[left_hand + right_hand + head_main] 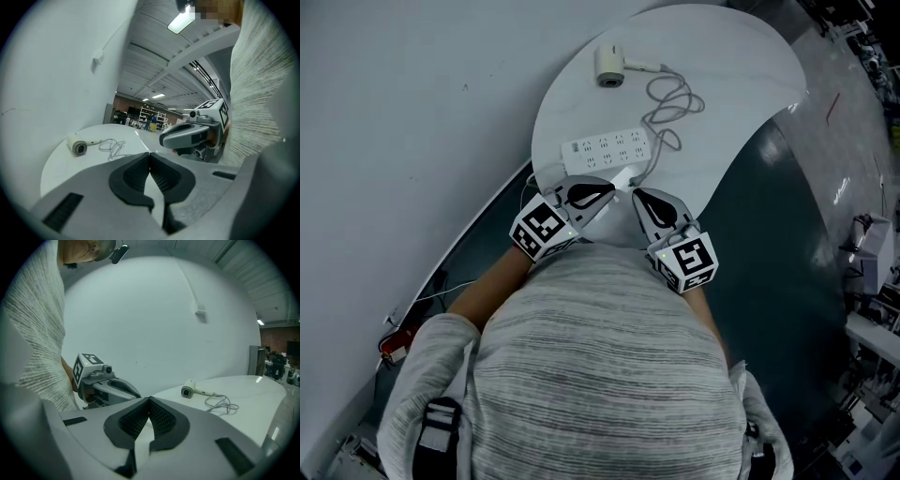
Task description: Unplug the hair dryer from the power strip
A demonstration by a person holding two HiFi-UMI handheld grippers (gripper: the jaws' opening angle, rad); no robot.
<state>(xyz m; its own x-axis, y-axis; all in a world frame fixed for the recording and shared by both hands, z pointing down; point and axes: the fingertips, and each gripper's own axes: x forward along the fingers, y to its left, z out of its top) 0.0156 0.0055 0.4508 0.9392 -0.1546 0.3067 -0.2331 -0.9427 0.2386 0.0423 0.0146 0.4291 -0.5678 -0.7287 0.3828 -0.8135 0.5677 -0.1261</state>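
A white hair dryer (609, 66) lies at the far side of the white table (750, 75). Its pale cord (670, 103) loops down to the right end of the white power strip (607, 150); I cannot tell whether it is plugged in. My left gripper (605, 192) and right gripper (639, 199) hover side by side over the table's near edge, just short of the strip, both shut and empty. In the left gripper view the shut jaws (149, 154) face the dryer (77, 145) and the right gripper (187, 135). The right gripper view shows its shut jaws (149, 399), the dryer (188, 390) and the cord (222, 404).
A grey wall (412, 112) runs along the table's left side. Dark floor (787, 262) lies to the right, with shelves and equipment (872, 281) at the far right. A thin cable and a red object (394, 342) sit at the lower left.
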